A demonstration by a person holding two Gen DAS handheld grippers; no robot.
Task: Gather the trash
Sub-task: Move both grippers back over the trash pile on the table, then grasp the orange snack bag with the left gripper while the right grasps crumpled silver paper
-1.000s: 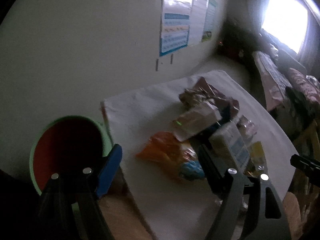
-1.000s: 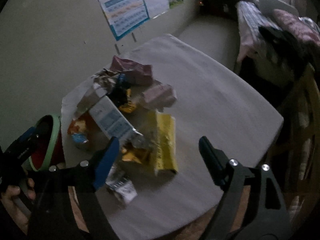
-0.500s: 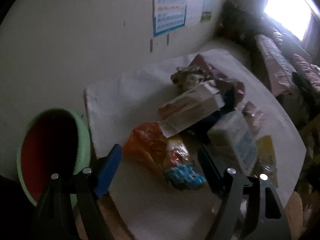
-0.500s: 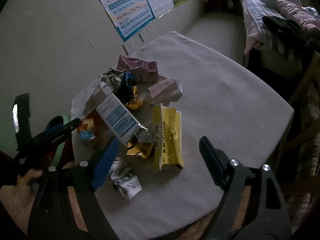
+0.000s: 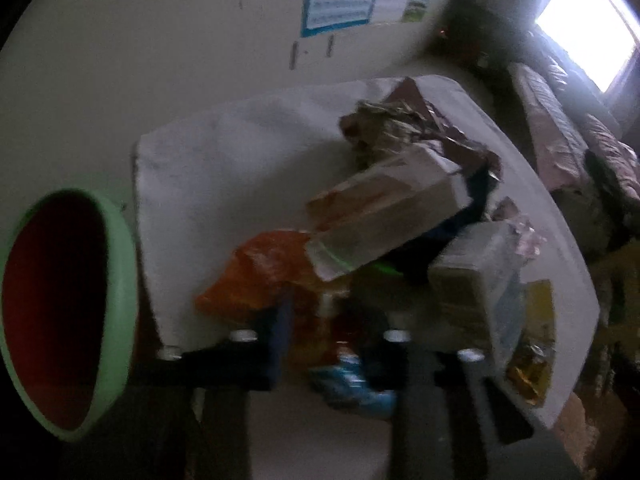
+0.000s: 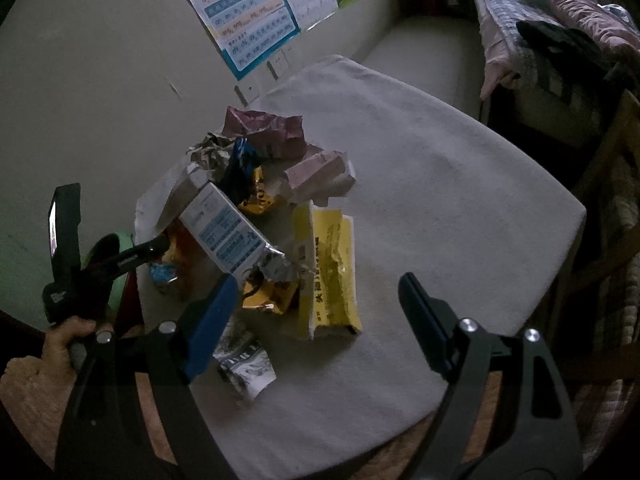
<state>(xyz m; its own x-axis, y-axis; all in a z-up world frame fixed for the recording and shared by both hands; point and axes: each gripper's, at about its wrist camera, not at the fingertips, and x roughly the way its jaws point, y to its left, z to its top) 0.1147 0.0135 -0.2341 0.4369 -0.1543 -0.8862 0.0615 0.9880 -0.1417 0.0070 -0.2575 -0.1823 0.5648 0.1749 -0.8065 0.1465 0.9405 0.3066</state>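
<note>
A heap of trash lies on the white-clothed table [image 6: 440,184]: an orange snack bag [image 5: 264,276], a white carton [image 5: 384,208], a blue-printed carton [image 6: 224,232], a yellow box [image 6: 332,276], crumpled wrappers [image 6: 264,128]. My left gripper [image 5: 332,332] straddles the orange bag's near end, its jaws narrowed around it; contact is blurred. It shows at the left of the right wrist view [image 6: 156,246]. My right gripper [image 6: 316,316] is open and empty, above the table's near part by the yellow box.
A green-rimmed bin with a red inside [image 5: 60,312] stands off the table's left edge. Wall posters [image 6: 256,12] hang behind. A bed with bedding [image 6: 560,40] and a wooden chair [image 6: 616,168] are at the right.
My left gripper has moved forward onto the orange snack bag and its jaws have narrowed around it. My right gripper has drawn back and up slightly, still open.
</note>
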